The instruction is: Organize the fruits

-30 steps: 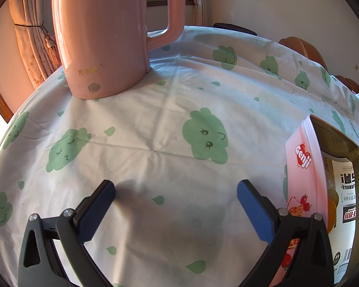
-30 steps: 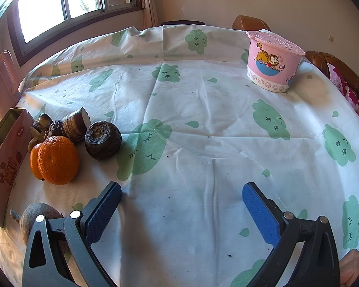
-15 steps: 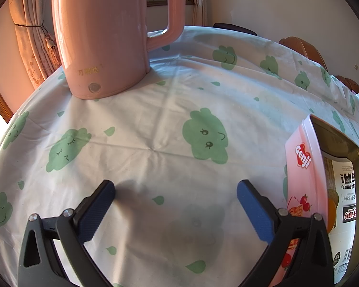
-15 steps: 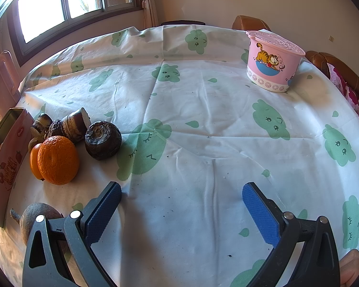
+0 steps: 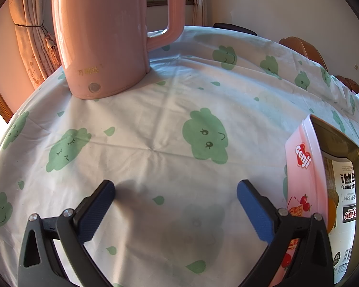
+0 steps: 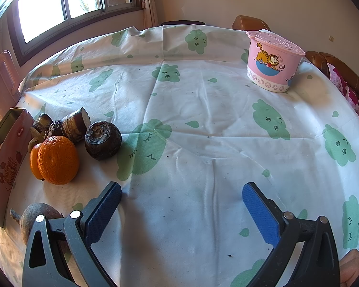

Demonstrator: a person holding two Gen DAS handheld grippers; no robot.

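In the right wrist view an orange (image 6: 58, 159) lies on the tablecloth with a second orange (image 6: 34, 160) behind it. Several dark brown roots (image 6: 103, 140) lie beside them, one with a cut white end (image 6: 75, 124). A grey-brown root (image 6: 39, 215) lies behind my left finger. A pink tin box (image 6: 7, 162) stands left of the fruit; it also shows in the left wrist view (image 5: 306, 179), with something orange inside. My right gripper (image 6: 182, 201) is open and empty, right of the fruit. My left gripper (image 5: 176, 198) is open and empty over bare cloth.
A tall pink kettle (image 5: 103, 35) stands at the far left of the table in the left wrist view. A pink lidded tub with a cartoon cat (image 6: 272, 64) stands at the far right in the right wrist view. Chairs (image 6: 328, 64) ring the round table.
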